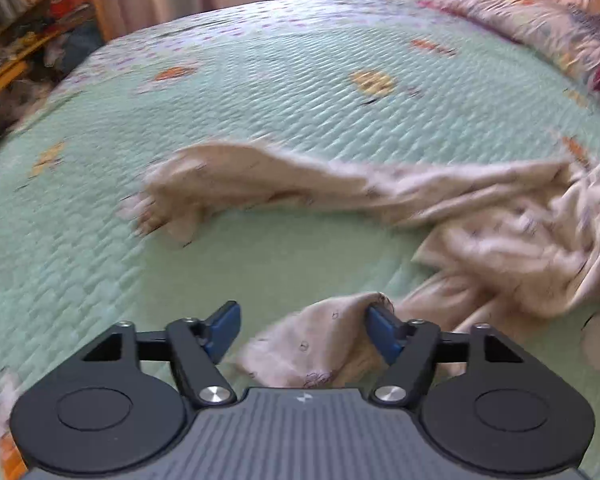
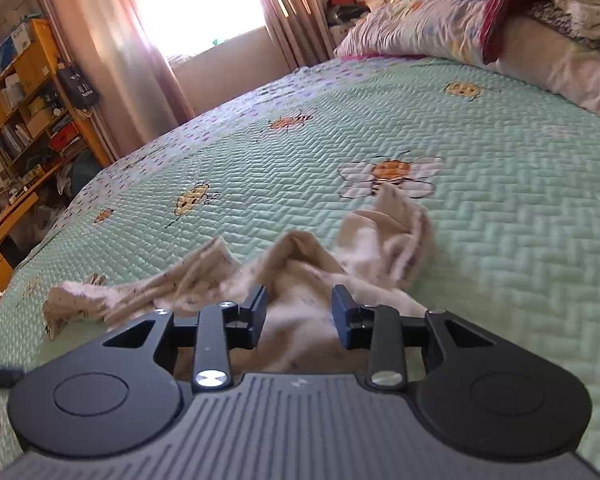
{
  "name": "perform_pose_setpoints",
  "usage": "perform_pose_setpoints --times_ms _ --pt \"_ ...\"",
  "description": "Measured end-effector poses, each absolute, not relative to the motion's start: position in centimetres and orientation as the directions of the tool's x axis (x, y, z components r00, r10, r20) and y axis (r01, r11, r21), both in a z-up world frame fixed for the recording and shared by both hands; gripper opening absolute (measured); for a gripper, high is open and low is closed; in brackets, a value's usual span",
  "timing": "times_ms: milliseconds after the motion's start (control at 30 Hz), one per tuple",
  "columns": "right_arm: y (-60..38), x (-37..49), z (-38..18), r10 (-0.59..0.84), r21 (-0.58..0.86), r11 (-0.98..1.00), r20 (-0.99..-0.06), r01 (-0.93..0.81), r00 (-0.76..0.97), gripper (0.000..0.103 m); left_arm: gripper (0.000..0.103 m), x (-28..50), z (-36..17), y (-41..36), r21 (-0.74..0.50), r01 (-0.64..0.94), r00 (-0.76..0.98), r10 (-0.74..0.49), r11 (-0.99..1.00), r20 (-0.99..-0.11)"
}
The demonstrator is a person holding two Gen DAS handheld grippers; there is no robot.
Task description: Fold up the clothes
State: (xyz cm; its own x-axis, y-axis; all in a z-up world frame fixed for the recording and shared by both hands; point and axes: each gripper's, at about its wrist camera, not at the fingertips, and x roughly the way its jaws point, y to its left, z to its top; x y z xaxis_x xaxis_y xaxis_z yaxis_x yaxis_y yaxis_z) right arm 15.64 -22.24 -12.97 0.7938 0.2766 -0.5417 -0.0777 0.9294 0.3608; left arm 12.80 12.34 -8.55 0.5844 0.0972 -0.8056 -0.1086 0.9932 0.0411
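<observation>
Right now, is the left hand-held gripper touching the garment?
Touching. The left wrist view shows the garment draped against one pad of the open left hand-held gripper; the other pad stands clear.

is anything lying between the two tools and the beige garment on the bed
Nothing visible. The beige garment already lies between the open fingers of both the left tool and the right tool, on the bare green quilt.
</observation>
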Motion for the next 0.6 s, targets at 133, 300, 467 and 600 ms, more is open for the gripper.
perform_pose_setpoints --times_ms 133,300,467,600 --pt "-23.2 13.6 -13.1 0.273 0.35 0.933 -0.54 -0.083 0.796 0.055 0.081 15.9 -8.9 11.9 0.025 -0.09 0.626 0.076 0.996 -0.776" --pt "-23.6 12.7 -12.4 0.286 0.35 0.931 -0.523 -0.103 0.803 0.056 0.086 17.1 -9.5 11.7 0.219 -0.036 0.713 0.179 0.975 -0.678" --pt "-23.6 12.2 -12.5 0.299 0.373 0.922 -0.518 -0.104 0.802 0.059 0.084 18.7 -10.6 17.1 -0.111 -0.089 0.663 -0.025 0.99 -0.748" --pt "-23.7 12.4 -13.1 0.304 0.39 0.916 -0.522 -0.094 0.797 0.059 0.084 19.7 -11.2 20.0 -0.384 -0.21 0.664 -0.157 0.899 -0.731"
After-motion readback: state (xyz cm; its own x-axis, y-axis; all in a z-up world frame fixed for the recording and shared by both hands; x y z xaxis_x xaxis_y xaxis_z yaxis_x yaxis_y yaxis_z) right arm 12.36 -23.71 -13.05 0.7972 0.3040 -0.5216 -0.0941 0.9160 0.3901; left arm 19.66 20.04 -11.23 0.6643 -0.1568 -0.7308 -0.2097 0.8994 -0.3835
